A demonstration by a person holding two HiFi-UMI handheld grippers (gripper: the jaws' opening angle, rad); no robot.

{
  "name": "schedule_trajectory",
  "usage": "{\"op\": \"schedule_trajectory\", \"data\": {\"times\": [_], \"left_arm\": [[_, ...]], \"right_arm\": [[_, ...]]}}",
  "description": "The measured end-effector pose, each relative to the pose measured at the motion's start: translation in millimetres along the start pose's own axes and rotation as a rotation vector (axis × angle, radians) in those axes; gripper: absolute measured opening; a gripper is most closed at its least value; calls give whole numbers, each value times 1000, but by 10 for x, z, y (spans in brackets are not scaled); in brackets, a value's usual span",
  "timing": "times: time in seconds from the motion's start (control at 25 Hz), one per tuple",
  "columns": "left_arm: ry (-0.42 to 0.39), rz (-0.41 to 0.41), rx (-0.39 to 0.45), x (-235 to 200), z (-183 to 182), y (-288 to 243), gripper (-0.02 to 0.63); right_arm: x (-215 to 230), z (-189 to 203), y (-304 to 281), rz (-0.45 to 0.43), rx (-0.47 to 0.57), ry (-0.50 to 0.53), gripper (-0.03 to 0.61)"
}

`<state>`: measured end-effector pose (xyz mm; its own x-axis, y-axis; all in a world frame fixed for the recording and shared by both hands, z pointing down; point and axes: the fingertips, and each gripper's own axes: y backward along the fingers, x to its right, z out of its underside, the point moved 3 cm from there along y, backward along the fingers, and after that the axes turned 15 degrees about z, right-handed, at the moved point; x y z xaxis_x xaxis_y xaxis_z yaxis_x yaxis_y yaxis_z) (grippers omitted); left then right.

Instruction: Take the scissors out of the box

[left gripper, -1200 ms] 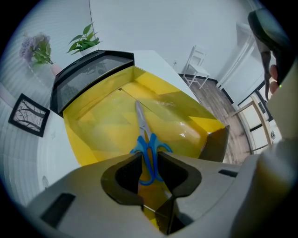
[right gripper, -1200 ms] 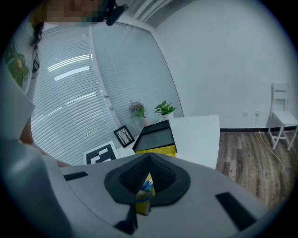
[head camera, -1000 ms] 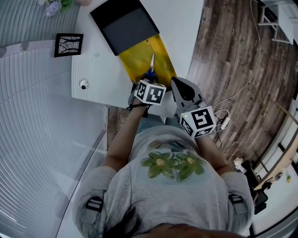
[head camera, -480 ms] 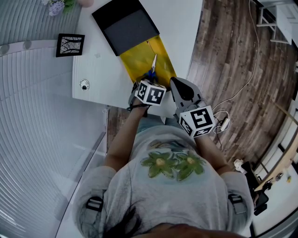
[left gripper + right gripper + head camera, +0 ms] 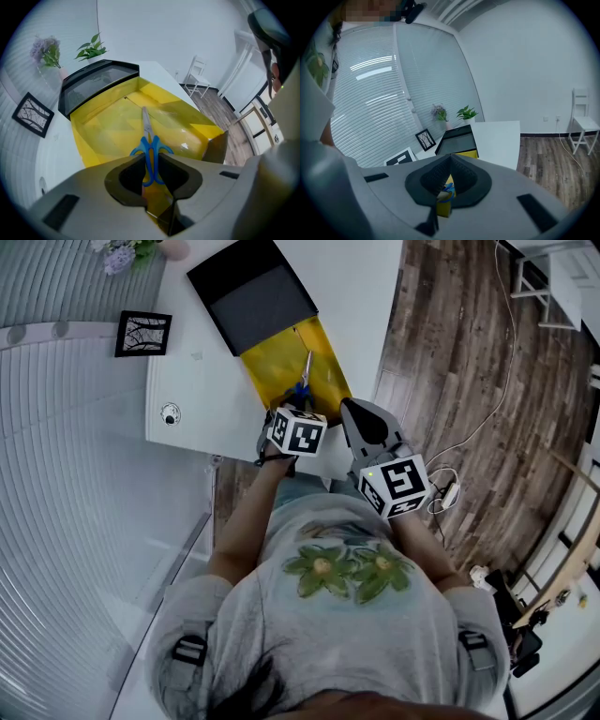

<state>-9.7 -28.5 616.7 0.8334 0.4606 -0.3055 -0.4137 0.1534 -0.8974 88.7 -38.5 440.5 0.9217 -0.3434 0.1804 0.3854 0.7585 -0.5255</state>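
Observation:
The scissors [image 5: 304,374], with blue handles [image 5: 151,151] and steel blades, lie in the open yellow box [image 5: 279,367] near the table's front edge. In the left gripper view the blades point away from me along the box floor [image 5: 108,136]. My left gripper [image 5: 298,401] is over the box's near end. Its jaws [image 5: 151,161] stand close together with the blue handle loops pinched in the narrow gap. My right gripper [image 5: 352,405] hangs just right of the box, off the table's edge, with its jaws [image 5: 450,159] meeting and nothing between them.
The box's black lid [image 5: 255,298] stands open at its far end. On the white table [image 5: 202,390] are a framed picture [image 5: 142,333], a small round object [image 5: 170,412] and potted flowers [image 5: 127,251]. Wooden floor with a cable [image 5: 450,488] lies to the right, and a white chair [image 5: 583,122] stands by the wall.

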Motion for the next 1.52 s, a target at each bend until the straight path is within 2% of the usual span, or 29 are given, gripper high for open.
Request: {"op": "schedule_trajectory", "data": {"times": [0.64, 1.52], "left_arm": [[-3, 19, 134, -20, -55, 211, 91], [-51, -21, 197, 34, -168, 581, 91]], "right_arm": [[-71, -75, 69, -2, 29, 19, 6], [-114, -231, 218, -3, 89, 56, 6]]}}
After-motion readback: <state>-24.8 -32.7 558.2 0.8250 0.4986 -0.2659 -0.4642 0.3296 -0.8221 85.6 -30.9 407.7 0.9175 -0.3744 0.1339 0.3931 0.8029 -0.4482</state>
